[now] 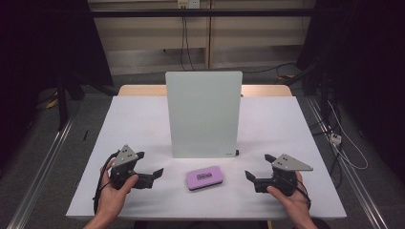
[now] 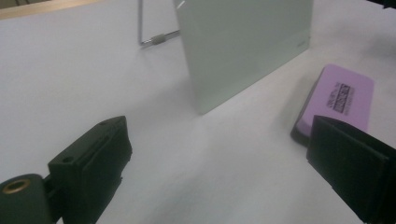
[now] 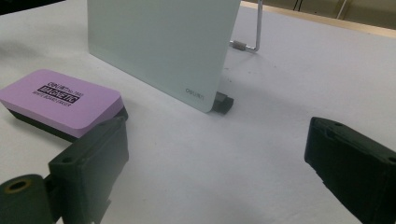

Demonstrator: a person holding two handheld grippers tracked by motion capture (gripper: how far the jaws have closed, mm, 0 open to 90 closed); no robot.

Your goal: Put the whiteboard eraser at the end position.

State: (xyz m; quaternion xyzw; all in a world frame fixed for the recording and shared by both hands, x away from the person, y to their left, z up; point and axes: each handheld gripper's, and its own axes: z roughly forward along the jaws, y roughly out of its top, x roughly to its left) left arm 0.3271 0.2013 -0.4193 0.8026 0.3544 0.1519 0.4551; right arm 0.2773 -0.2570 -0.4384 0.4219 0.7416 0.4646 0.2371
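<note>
From the high view, a white table carries an upright white board near its middle, with a purple eraser lying flat just in front of the board's lower edge, apart from it. The left gripper sits near the table's front left, the right gripper near the front right — each held in a hand, each pointing inward toward the eraser, with bare tabletop between them and it. Both sets of jaws stand wide apart and hold nothing. In the left gripper view, the left gripper has only bare tabletop between its jaws; the eraser lies just beyond the right-hand jaw, and the board stands farther off, its wire stand behind it. In the right gripper view, the right gripper is equally open over bare table — the eraser lies beyond the left-hand jaw, the board's bottom corner rests in a small dark foot.
</note>
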